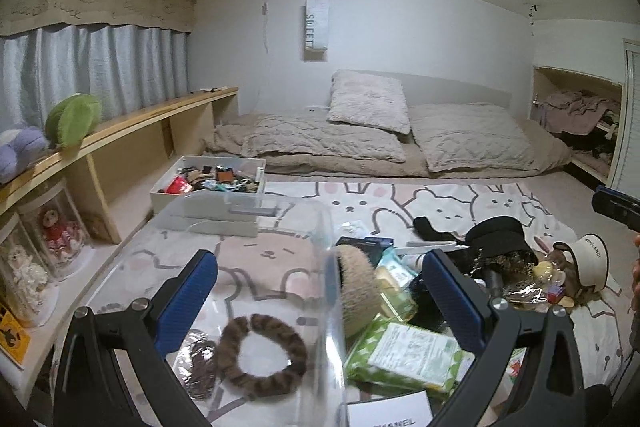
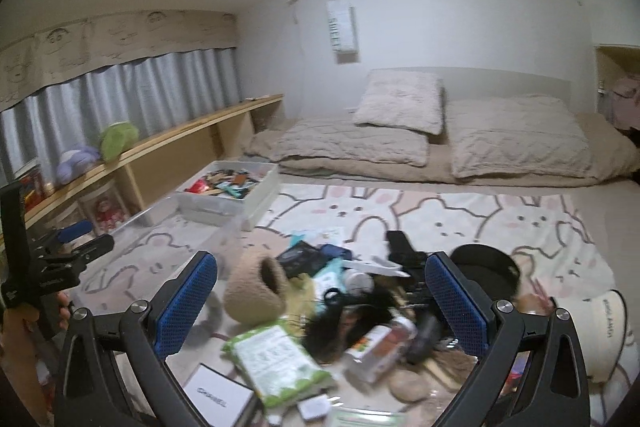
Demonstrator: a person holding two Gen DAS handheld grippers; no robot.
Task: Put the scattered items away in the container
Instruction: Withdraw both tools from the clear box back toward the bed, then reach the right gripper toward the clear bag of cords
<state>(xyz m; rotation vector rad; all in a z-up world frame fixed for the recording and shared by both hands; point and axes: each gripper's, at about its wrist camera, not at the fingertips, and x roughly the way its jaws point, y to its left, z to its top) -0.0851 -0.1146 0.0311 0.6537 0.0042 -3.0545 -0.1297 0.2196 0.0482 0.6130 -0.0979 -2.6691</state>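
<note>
A clear plastic bin stands on the bunny-print rug, with a brown furry scrunchie and a dark hair tie inside. My left gripper hangs open over the bin's right wall, holding nothing. To the bin's right lies a scattered pile: a beige furry item, a green wipes pack, a black hair piece, a white Chanel box, a black cap and a white cap. My right gripper is open above this pile, gripping nothing.
A white box full of small items sits behind the bin. A low wooden shelf with plush toys and dolls runs along the left. Folded bedding lies at the back. A hand holds the left gripper's handle.
</note>
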